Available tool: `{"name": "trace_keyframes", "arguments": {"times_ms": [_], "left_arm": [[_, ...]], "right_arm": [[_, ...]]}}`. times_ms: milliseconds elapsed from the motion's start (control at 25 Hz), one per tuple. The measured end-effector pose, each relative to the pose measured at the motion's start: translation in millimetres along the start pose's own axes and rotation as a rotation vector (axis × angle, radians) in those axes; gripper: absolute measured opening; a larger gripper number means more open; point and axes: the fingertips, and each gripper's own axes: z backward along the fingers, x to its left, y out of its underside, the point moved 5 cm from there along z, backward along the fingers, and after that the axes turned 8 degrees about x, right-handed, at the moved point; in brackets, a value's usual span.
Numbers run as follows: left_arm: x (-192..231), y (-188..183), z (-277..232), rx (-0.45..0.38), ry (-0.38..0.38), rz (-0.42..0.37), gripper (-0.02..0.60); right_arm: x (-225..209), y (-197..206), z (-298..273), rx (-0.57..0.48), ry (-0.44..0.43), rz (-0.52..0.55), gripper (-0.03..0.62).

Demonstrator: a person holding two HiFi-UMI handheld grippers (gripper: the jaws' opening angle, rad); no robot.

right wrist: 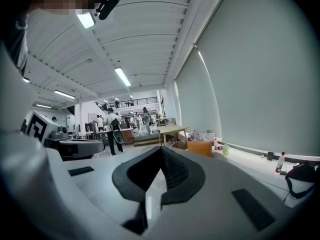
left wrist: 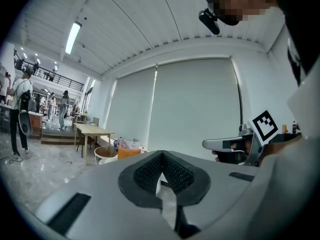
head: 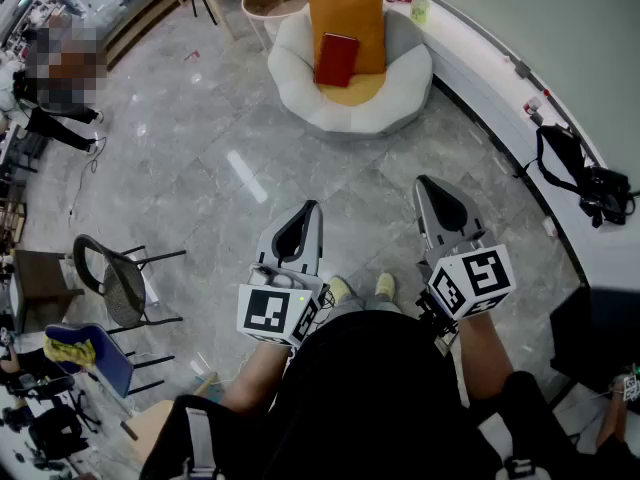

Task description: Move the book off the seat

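**Approach under way, book waiting on the far seat**

Nearest the head camera, the person's dark-clothed body is filling the bottom of the view, with pale shoes point(head: 340, 289) showing just beyond it on the grey tiled floor point(head: 200, 178). Both hands are holding their tools out side by side, close to level. The left gripper point(head: 302, 224) is showing its jaws pressed together with nothing between them, and the right gripper point(head: 436, 198) is looking the same in its own view, closed and empty.

Well apart from them, across open floor, the white round seat point(head: 300, 93) is standing. The red book point(head: 337, 59) is leaning at the back of that seat, propped against an orange cushion point(head: 347, 8), its lower edge resting on what is probably a yellow seat pad point(head: 362, 91).

I am judging this to be the approach step: nothing is reaching the book yet. The next move is calling for walking up to the seat's front edge, opening one gripper, closing it over a free edge of the book and lifting it clear of the cushion.
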Motion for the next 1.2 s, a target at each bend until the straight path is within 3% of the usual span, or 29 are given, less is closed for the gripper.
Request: {"name": "trace_keyframes", "arguments": {"times_ms": [440, 720, 1200], "left_arm": [[13.0, -7.8, 16.5, -0.032, -0.031, -0.096, 0.005], [37.1, -5.6, 26.3, -0.039, -0.033, -0.083, 0.005], [64.0, 3.4, 47.3, -0.058, -0.017, -0.056, 0.005]], "right_arm": [[14.3, 1.0, -11.9, -0.012, -0.009, -0.054, 0.009], [38.5, 3.1, -21.9, -0.026, -0.052, 0.003, 0.009], [69.2, 8.2, -34.4, 0.001, -0.022, 0.023, 0.009]]}}
